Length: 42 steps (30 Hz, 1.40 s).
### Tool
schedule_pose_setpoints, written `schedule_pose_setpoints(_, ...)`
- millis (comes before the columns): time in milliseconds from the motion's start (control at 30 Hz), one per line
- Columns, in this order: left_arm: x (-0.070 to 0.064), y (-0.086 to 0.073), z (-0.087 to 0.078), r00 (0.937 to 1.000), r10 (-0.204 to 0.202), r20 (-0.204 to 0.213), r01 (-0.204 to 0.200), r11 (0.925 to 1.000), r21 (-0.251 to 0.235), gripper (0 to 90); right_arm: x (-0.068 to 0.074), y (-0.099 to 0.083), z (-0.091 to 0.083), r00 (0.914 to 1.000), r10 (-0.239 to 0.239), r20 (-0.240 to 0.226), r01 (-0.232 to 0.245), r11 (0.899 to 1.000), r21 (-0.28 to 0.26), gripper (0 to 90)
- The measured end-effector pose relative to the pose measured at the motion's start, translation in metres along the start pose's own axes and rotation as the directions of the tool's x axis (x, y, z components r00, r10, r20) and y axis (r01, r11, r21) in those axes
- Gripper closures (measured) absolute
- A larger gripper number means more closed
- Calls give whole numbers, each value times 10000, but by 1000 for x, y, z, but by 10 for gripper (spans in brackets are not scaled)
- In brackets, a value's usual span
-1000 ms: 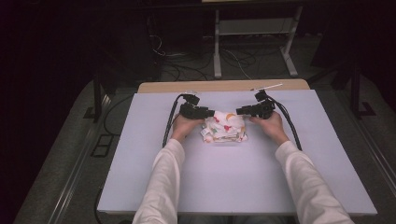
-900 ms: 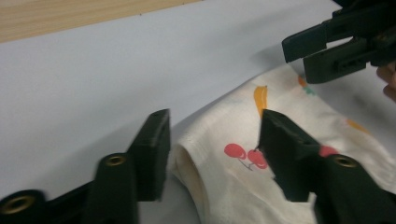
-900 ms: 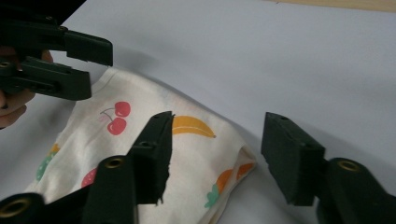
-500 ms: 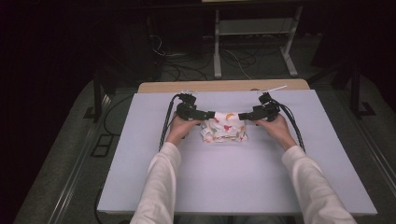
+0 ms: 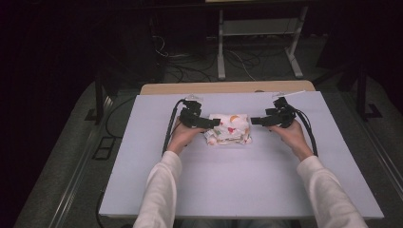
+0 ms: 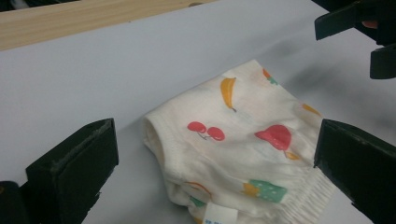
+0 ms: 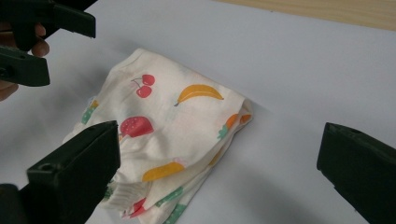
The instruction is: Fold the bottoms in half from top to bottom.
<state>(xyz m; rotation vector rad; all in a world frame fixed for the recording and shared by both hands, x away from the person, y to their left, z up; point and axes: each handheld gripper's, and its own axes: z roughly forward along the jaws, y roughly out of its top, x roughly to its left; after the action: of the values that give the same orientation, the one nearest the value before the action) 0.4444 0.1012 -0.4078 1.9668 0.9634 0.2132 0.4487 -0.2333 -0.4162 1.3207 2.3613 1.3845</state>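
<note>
Claws (image 5: 216, 122) withdrawn, folded cloth (image 5: 230, 128) between them

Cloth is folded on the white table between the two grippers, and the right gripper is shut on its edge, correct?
Not quite. The cloth is folded between them, but the right gripper is open, jaws wide apart and clear of it, as the right gripper view shows.

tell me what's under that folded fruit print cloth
The folded cloth lies on the pale blue table cover, which shows all round it. Its own folded layers show at the edges; whatever those folds enclose is covered.
</note>
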Motion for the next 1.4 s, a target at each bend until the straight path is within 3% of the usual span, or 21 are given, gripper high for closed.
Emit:
schedule_pose_setpoints(300, -5, -10, -15, 9998, 126, -132, -126, 9999, 12, 0, 5, -9, -17, 9999, -125, -107, 122, 9997, -223, 0)
schedule_pose_setpoints(733, -11, -23, -45, 9994, 248, -237, -258, 9987, -441, 0, 18, -22, -38, 9992, -404, -2, 403, 9983, -412, 0)
schedule_pose_setpoints(1400, -23, -52, -82, 9982, 546, -267, -569, 9941, -925, 0, 31, -59, -68, 9995, -266, 162, 277, 9974, -667, 0)
